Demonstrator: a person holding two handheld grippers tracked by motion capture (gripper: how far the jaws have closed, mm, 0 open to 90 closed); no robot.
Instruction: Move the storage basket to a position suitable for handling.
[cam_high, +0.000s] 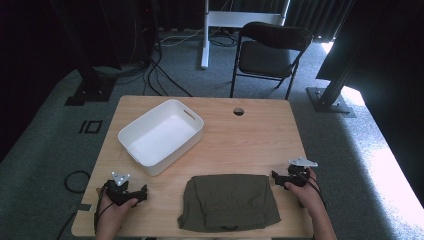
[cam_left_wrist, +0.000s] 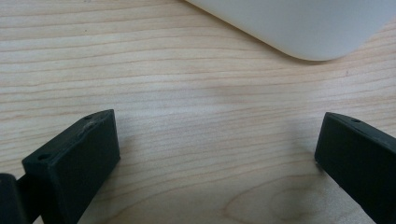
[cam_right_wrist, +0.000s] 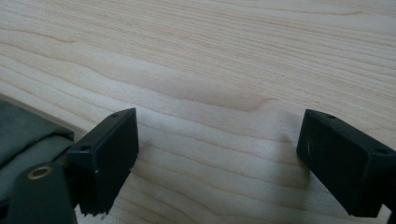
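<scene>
- High view: a folded olive-green garment (cam_high: 228, 201) is lying at the near edge of the desk (cam_high: 250, 135), its long axis running left to right along that edge. A white plastic bin (cam_high: 161, 136) is sitting empty toward the far-left part of the desk, turned at an angle.
- High view: the left gripper (cam_high: 142, 194) is resting near the near-left corner, pointing right toward the garment with bare wood between them. The right gripper (cam_high: 274, 176) is sitting just beside the garment's far-right corner and pointing left at it, so the right hand is looking like the nearer one for a first pinch.
- Left gripper view: the jaws are standing wide apart with nothing between them, bare desk wood (cam_left_wrist: 196, 116) lying beneath. The rounded corner of the bin (cam_left_wrist: 299, 28) is showing ahead at the top.
- Right gripper view: these jaws are also spread wide and holding nothing. The garment's edge (cam_right_wrist: 23, 130) is lying just outside one jaw at the lower left of the picture, so a short sideways shift would likely be needed to bring cloth between the jaws.
</scene>
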